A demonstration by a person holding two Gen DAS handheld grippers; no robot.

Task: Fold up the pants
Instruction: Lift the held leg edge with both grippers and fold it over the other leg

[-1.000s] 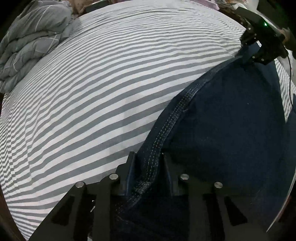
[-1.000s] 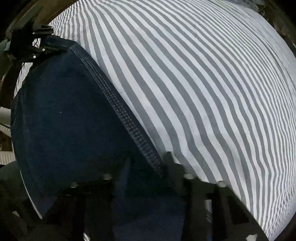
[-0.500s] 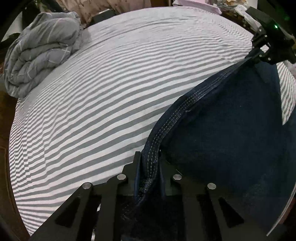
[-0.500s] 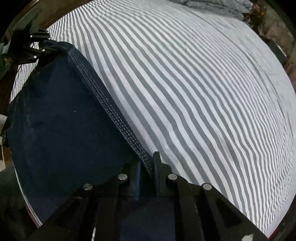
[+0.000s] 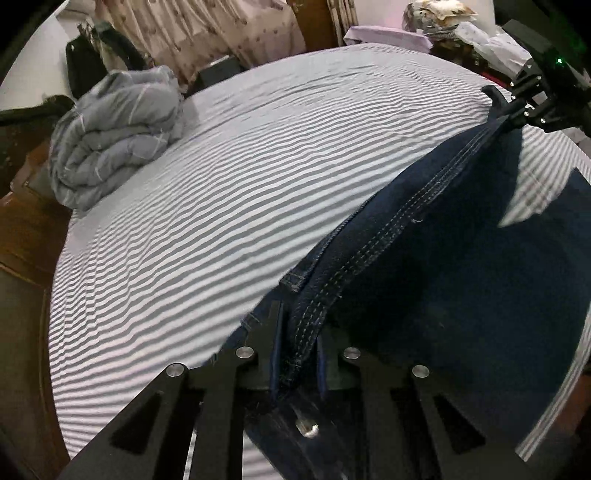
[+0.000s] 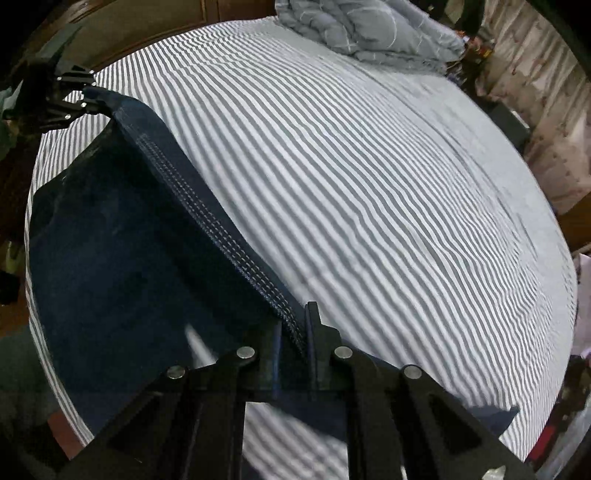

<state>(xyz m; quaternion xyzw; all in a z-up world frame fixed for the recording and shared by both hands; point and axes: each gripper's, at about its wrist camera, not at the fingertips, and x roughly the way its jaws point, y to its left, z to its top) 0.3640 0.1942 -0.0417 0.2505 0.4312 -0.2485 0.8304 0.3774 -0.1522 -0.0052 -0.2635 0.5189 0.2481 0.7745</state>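
Dark blue denim pants [image 5: 461, 266] hang stretched between my two grippers above a grey-and-white striped bed [image 5: 221, 184]. My left gripper [image 5: 297, 332] is shut on one end of the stitched waistband, which runs taut up to the right gripper [image 5: 506, 110] at the top right of the left wrist view. In the right wrist view my right gripper [image 6: 295, 328] is shut on the other end of the pants [image 6: 122, 258], and the left gripper [image 6: 92, 99] shows at the top left. The cloth below the band drapes down onto the bed.
A rolled grey quilt [image 5: 114, 125] lies at the far corner of the bed [image 6: 369, 166] and shows as the quilt [image 6: 369, 29] in the right wrist view. Curtains [image 5: 221, 29], dark bags and a cluttered side table [image 5: 443, 22] stand beyond the bed. Wooden bed frame [image 5: 26, 236] borders the left.
Both grippers closed on the waistband and lifted it off the bed, pulling it taut. The view has risen, so more of the bed, the quilt and the room shows.
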